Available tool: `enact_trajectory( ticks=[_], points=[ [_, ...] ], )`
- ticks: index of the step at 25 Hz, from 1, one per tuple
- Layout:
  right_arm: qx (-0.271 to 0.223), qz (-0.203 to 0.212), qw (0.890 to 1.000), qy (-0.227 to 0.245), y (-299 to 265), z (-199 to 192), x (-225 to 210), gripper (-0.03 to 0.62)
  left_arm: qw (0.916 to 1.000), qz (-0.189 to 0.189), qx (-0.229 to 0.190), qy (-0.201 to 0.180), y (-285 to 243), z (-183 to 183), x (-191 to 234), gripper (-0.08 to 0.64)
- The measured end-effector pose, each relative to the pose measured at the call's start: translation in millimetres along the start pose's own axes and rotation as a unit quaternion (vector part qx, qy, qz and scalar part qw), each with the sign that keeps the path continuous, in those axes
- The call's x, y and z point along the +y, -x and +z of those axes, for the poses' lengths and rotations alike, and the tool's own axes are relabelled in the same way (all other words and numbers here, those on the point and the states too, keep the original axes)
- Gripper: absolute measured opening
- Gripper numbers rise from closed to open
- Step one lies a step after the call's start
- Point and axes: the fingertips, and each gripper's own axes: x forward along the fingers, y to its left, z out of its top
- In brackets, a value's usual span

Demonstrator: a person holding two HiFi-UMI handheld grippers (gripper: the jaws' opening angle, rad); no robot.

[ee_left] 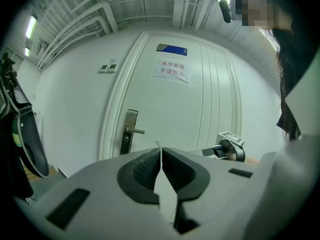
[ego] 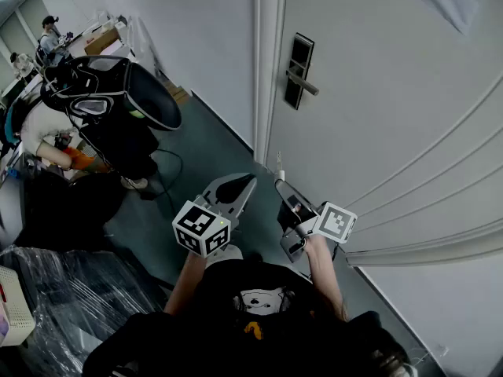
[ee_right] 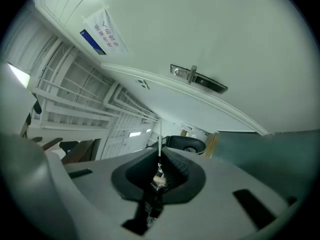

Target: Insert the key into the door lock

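The white door (ego: 393, 93) carries a black lock plate (ego: 298, 71) with a silver lever handle (ego: 305, 82); the same lock plate (ee_left: 128, 132) shows in the left gripper view and tilted (ee_right: 198, 79) in the right gripper view. My right gripper (ego: 280, 182) is shut on a thin key (ee_right: 160, 136) seen edge-on, whose tip (ego: 279, 163) pokes out well below the lock and apart from the door. My left gripper (ego: 250, 181) is beside it, jaws shut, with nothing clearly between them.
A paper notice (ee_left: 172, 70) hangs on the door. A black rounded object (ego: 118, 93) and a crouching person (ego: 47, 132) are at left. Plastic-wrapped goods (ego: 55, 297) lie at lower left. Flat boards (ego: 174, 91) lean on the wall.
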Motion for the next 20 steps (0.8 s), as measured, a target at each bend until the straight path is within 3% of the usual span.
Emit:
enact_trajectory(
  ticks=[20],
  points=[
    [0.007, -0.014, 1.0, -0.001, 1.5, -2.3, -10.5, 0.02, 1.0, 0.006, 0.007, 0.002, 4.5, -3.5, -1.0, 0.014]
  ],
)
